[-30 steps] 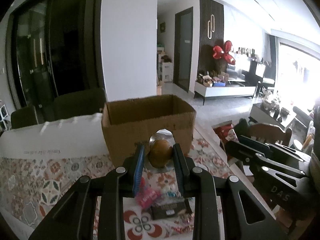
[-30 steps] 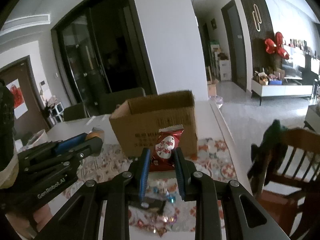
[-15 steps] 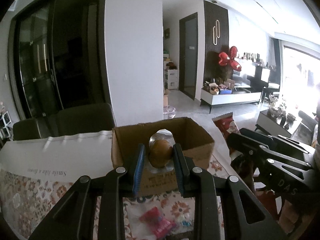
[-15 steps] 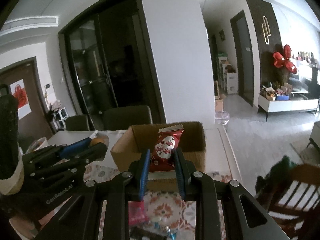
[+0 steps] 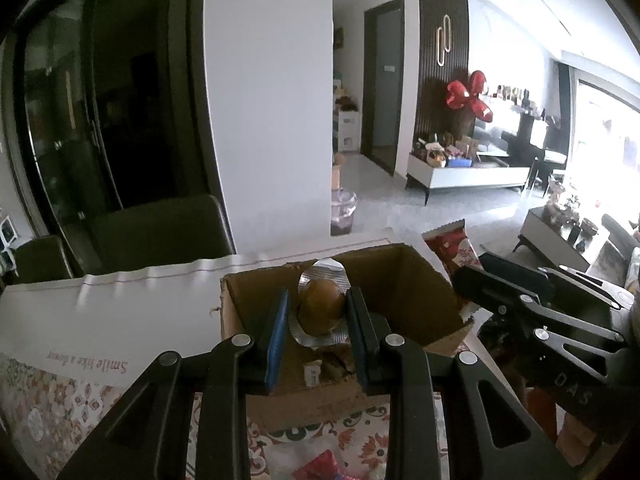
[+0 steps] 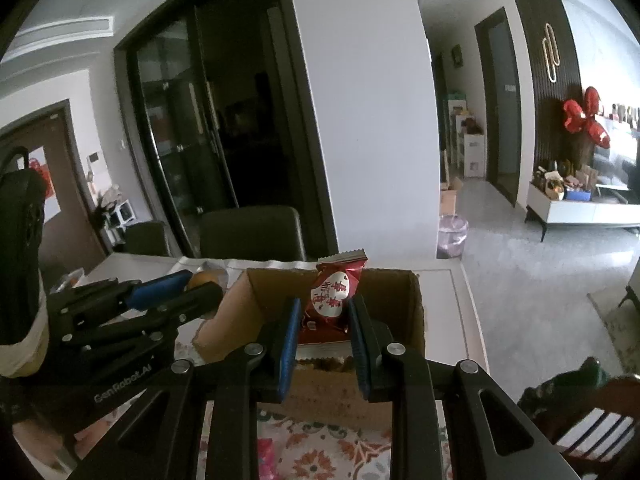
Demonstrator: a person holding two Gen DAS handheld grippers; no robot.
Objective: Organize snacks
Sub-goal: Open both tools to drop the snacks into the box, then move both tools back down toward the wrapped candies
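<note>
We hold both snacks above the open brown cardboard box [image 5: 404, 280] so a release drops them inside. Our left gripper [image 5: 318, 312] clamps a round brown snack in a clear foil-backed pack [image 5: 322, 310]; our right gripper [image 6: 324, 312] pinches a red-and-white crinkled snack packet [image 6: 334, 294]. More wrapped snacks lie on the patterned tablecloth [image 5: 48, 408].

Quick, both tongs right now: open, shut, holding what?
Left tongs: shut on the foil-wrapped brown snack.
Right tongs: shut on the red snack packet.
</note>
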